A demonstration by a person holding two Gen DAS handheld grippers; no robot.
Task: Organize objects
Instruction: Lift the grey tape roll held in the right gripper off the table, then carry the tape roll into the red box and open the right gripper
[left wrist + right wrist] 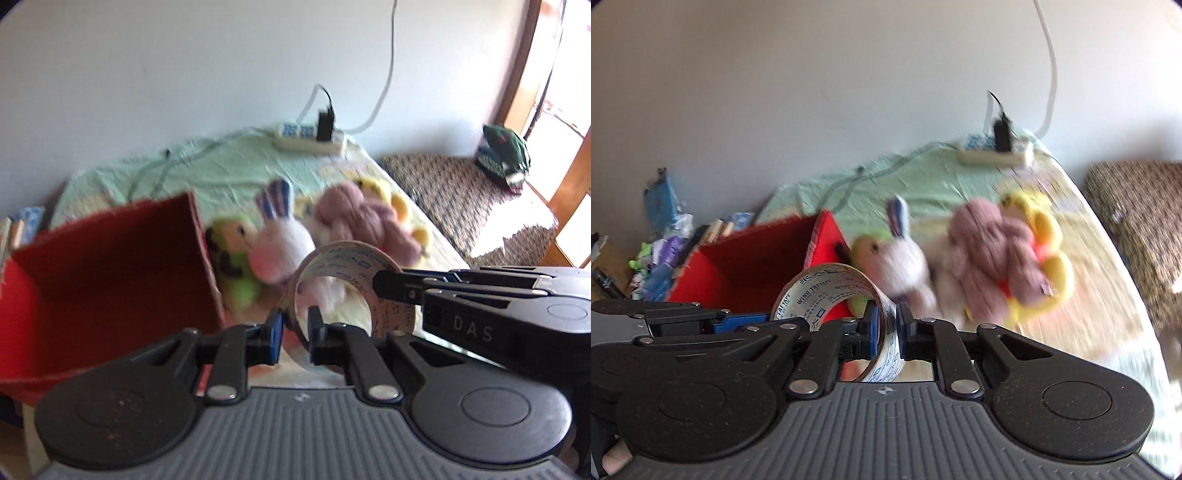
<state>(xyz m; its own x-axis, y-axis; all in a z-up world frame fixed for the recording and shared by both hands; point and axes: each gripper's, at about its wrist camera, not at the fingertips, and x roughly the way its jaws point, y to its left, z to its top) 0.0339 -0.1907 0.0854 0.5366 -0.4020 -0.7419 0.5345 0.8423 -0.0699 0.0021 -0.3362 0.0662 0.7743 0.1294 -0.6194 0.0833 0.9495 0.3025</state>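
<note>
A roll of clear printed packing tape (347, 254) (827, 288) hangs above the cloth-covered surface (229, 173), held from two sides. My left gripper (293, 332) is shut on the roll's near wall. My right gripper (888, 328) is shut on the opposite wall and reaches in from the right in the left wrist view (388, 286). An open red box (110, 266) (750, 266) stands just left of the roll. Behind it lie plush toys: a green one (236, 258), a white bunny (280, 243) (905, 262), a pink knitted one (362, 218) (993, 251) and a yellow one (1049, 240).
A white power strip (310, 140) (993, 155) with a black plug and cables lies at the far edge by the wall. A patterned seat (461, 192) with a green bundle (506, 151) is to the right. Books and clutter (661, 240) pile up on the left.
</note>
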